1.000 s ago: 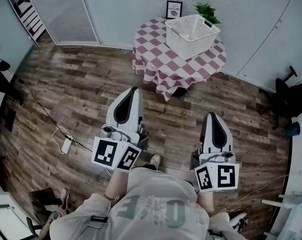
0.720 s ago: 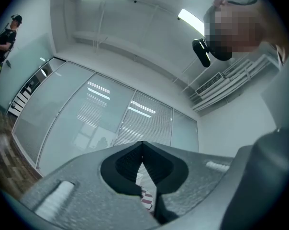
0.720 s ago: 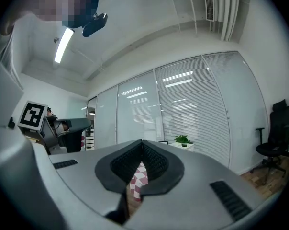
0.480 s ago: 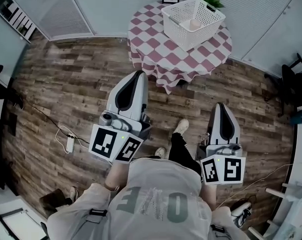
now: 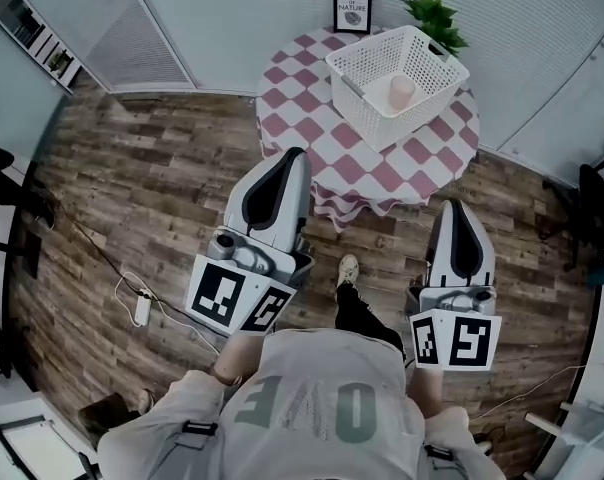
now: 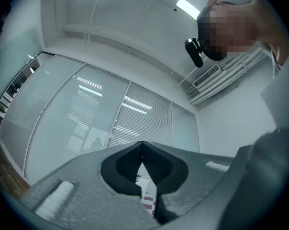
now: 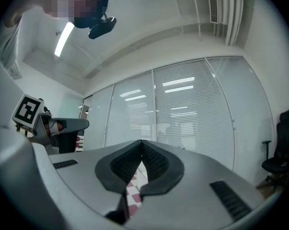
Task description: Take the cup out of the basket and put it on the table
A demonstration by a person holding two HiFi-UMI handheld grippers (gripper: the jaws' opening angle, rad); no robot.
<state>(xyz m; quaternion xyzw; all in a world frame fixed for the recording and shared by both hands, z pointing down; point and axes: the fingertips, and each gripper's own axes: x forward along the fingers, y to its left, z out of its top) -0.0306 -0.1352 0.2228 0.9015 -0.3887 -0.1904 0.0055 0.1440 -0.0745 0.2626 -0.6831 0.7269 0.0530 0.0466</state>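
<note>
**Head view.**
- Round table by the far wall, covered by a red-and-white checkered cloth.
- White lattice basket on the far right part of the table.
- Pale pink cup upright inside the basket, near the middle of its floor.
- Framed picture and potted plant at the table's back edge, behind the basket.
- Left gripper and right gripper held low over the wood floor. Their noses point toward the table, and both are well apart from the basket and cup.
- White power strip on the floor at left.
- One shoe between the two grippers.

**Left gripper view.**
- Jaws pressed together, tips meeting, nothing between them.
- A strip of the checkered cloth shows through the gap below the tips.
- Glass partition with blinds behind.
- Head-worn camera at upper right.

**Right gripper view.**
- Jaws pressed together, nothing held.
- The checkered cloth shows in the gap beneath the tips.
- The left gripper's marker cube is at the left edge.
- Office chair at the right edge, with the glass partition beyond.
</note>
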